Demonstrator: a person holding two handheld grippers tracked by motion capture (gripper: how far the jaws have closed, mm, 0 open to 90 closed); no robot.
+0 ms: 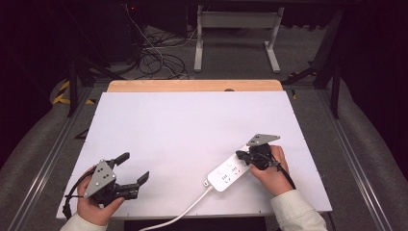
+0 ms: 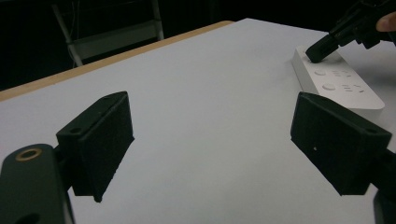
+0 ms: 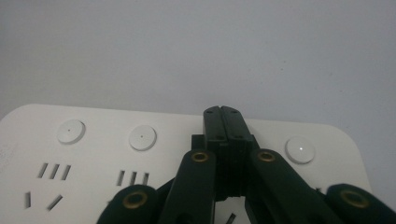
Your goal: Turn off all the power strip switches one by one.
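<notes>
A white power strip (image 1: pixel 230 172) with round buttons and a white cord lies on the white table top at the right front. My right gripper (image 1: pixel 239 155) is shut, its closed tips resting on the strip's far end. In the right gripper view the joined jaws of the right gripper (image 3: pixel 221 112) sit on the power strip (image 3: pixel 93 154) between round buttons. My left gripper (image 1: pixel 133 169) stands open at the front left, held above the table with nothing between its jaws. In the left gripper view the left gripper (image 2: pixel 205 144) frames bare table, with the power strip (image 2: pixel 343 86) and the right gripper (image 2: pixel 317 53) at the right.
The white cord (image 1: pixel 180 214) runs off the table's front edge. A wooden strip (image 1: pixel 192 85) borders the table's far edge. Beyond it stand a white table frame (image 1: pixel 235 29) and loose cables (image 1: pixel 154 57) on the floor.
</notes>
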